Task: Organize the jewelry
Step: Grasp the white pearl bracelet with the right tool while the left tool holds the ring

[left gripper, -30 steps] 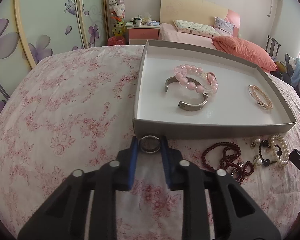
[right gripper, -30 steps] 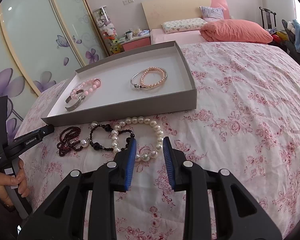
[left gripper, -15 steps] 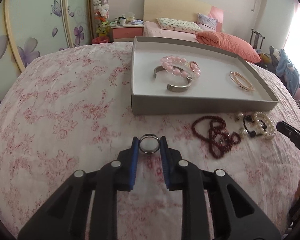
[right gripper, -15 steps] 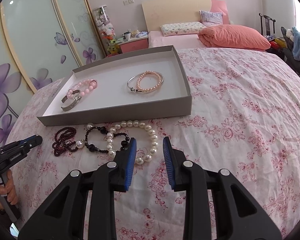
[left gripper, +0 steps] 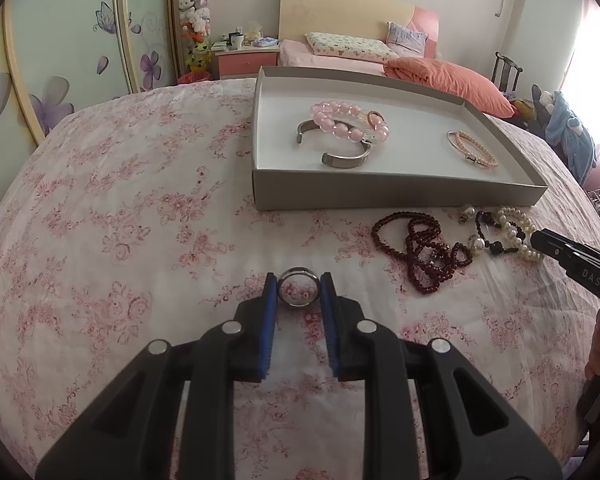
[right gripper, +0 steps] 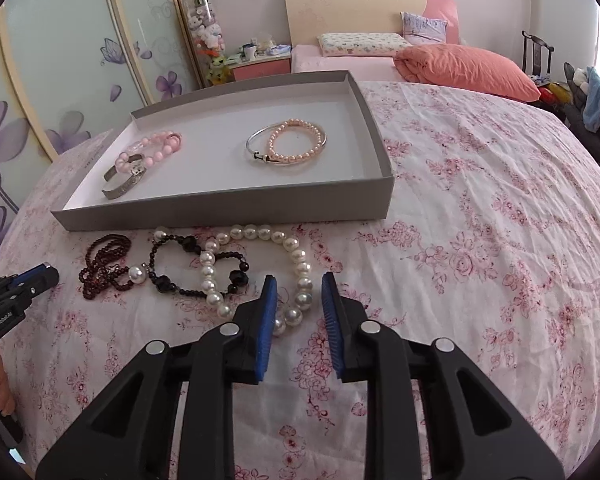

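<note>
Ring [left gripper: 299, 291] in left gripper [left gripper: 299, 294], rt gripper [right gripper: 299, 295] open

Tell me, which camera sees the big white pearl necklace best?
The right wrist view. There the white pearl necklace lies right ahead of the open right gripper, with nearly its whole loop showing. The left wrist view catches only a small part of it near the right edge, behind the black bead strand.
</note>
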`<act>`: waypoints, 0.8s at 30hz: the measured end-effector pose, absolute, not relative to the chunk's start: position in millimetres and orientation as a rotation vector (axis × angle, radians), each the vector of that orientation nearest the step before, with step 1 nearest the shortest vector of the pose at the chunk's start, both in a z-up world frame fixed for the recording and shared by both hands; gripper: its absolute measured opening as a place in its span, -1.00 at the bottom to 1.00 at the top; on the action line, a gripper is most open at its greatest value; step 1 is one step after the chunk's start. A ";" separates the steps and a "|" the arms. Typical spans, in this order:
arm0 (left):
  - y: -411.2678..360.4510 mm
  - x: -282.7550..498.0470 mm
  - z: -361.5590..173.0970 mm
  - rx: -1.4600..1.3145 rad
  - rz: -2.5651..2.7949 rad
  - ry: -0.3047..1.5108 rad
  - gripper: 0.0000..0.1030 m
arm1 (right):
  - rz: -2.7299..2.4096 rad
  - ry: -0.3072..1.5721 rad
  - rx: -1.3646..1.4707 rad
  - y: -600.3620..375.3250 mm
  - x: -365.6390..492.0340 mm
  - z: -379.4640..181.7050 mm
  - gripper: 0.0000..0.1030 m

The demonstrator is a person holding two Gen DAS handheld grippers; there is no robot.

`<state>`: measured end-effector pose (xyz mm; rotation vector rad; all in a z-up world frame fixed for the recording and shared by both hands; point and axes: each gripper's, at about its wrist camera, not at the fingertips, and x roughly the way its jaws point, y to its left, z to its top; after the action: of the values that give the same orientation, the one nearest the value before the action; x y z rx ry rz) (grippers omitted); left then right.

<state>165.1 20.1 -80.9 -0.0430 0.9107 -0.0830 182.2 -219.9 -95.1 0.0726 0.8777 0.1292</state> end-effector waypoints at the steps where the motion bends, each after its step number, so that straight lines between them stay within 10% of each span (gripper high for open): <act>1: 20.5 164.9 -81.1 -0.044 -0.083 0.909 -0.57 | 0.125 0.878 0.070 -220.0 182.5 -95.3 -0.64; 24: 20.4 161.9 -82.4 -0.046 -0.081 0.895 -0.57 | 0.185 0.751 0.089 -220.4 172.2 -77.0 -0.80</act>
<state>161.9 20.4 -82.4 -0.0464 0.8946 -0.0813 172.2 -220.4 -77.0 0.0892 0.7510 0.1850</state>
